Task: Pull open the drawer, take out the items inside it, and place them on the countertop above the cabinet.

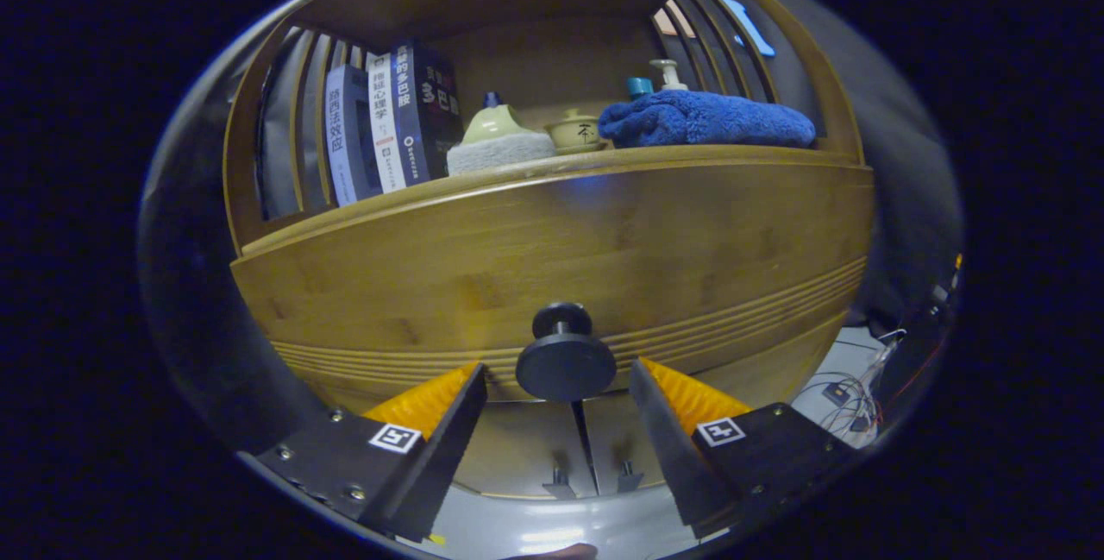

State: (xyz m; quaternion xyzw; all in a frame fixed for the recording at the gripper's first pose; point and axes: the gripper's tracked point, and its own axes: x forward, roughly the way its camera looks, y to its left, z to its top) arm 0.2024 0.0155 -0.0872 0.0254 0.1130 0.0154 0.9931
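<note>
While your gripper [561, 374] straddled the drawer knob [565, 361] — fingers wide, untouching — closing off-centre risked slipping off the knob.

Three books stand on the shelf, at about eleven o'clock from the drawer knob [565, 363]. The grey book's spine [338, 146] reads 路西法效应, the white book [385, 124] 拖延心理学, and the dark blue book [407, 107] 贪婪的多巴胺. A small bowl [575, 130] at twelve o'clock bears one character, too small to read. The gripper [559, 370] has its fingers spread on either side of the knob, each carrying a square black-and-white marker [395, 437] without letters.
</note>
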